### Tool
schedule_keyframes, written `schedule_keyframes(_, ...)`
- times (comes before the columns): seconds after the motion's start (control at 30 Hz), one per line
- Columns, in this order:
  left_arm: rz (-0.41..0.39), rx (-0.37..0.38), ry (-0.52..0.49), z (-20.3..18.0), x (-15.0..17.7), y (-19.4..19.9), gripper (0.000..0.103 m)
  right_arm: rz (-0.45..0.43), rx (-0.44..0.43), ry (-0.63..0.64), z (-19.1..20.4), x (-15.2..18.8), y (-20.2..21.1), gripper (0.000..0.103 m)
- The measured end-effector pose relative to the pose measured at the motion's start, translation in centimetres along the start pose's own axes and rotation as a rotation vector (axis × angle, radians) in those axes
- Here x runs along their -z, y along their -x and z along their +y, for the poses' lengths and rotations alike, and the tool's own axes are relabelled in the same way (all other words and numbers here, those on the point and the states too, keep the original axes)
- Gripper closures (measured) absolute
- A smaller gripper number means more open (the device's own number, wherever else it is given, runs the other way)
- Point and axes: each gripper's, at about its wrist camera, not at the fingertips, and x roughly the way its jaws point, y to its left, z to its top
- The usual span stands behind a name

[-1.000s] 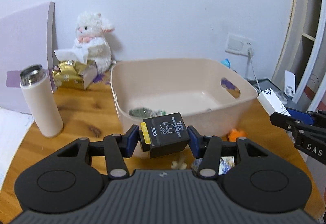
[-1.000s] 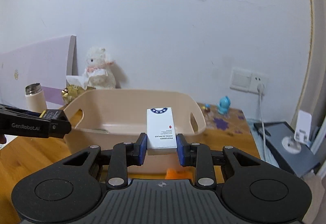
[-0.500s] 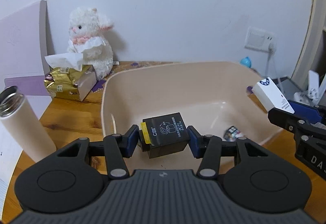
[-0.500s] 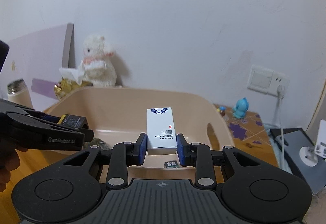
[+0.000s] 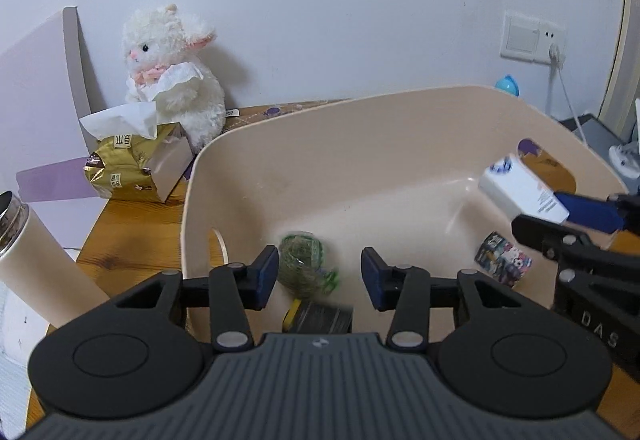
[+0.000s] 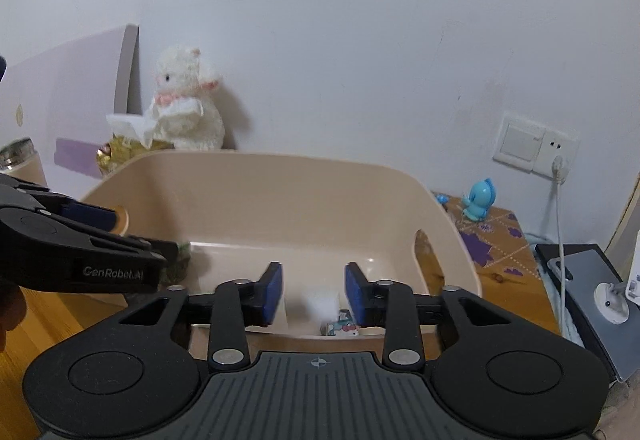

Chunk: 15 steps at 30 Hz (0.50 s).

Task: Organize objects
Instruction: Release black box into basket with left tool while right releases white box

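Observation:
Both grippers hover over a beige plastic tub (image 5: 312, 144) on the wooden table. My left gripper (image 5: 319, 272) is open; the black and yellow box (image 5: 320, 317) is blurred just below it, inside the tub. My right gripper (image 6: 313, 292) is open; the white box (image 6: 322, 305) is a blur falling between its fingers. In the left wrist view the white box (image 5: 520, 192) still sits at the right gripper's blue pads (image 5: 588, 206). A green ball (image 5: 301, 260) and a small patterned packet (image 5: 503, 264) lie in the tub (image 6: 256, 192).
A white plush lamb (image 5: 172, 72) and a gold tissue pack (image 5: 132, 168) stand behind the tub at the left. A white flask (image 5: 36, 268) stands at the left. A blue toy (image 6: 478, 200), wall socket with cable (image 6: 554, 164) and a dark device (image 6: 580, 288) are at the right.
Both grippers moved forward over the tub and opened. The black and yellow box dropped from the left gripper; the white box is dropping from the right gripper.

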Motion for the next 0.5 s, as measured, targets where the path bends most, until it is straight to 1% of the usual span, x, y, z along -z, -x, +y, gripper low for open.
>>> schedule_keyframes(0.07, -0.016, -0.004, 0.003, 0.1, 0.0, 0.7, 0.030, -0.017, 0.008, 0.003, 0.0, -0.2, 1.1, 0.045)
schedule_keyframes(0.1, -0.025, -0.003, 0.010, 0.2, 0.0, 1.2, 0.028, -0.022, 0.014, 0.007, 0.0, -0.3, 1.6, 0.045)
schedule_keyframes(0.27, -0.068, 0.005, 0.012, 0.7, 0.2, 4.2, 0.019, -0.036, 0.041, 0.019, -0.4, 0.2, 4.8, 0.043)
schedule_keyframes(0.37, -0.091, 0.016, 0.016, 1.0, 0.7, 6.4, 0.017, -0.028, 0.063, 0.036, -0.8, 1.0, 6.6, 0.040)
schedule_keyframes(0.4, -0.094, 0.022, 0.018, 1.1, 0.9, 7.0, 0.017, -0.015, 0.055, 0.054, -1.1, 1.3, 7.0, 0.040)
schedule_keyframes(0.5, -0.102, 0.042, 0.029, 1.4, 1.6, 8.8, 0.017, 0.012, 0.069, 0.078, -1.7, 2.5, 8.1, 0.037)
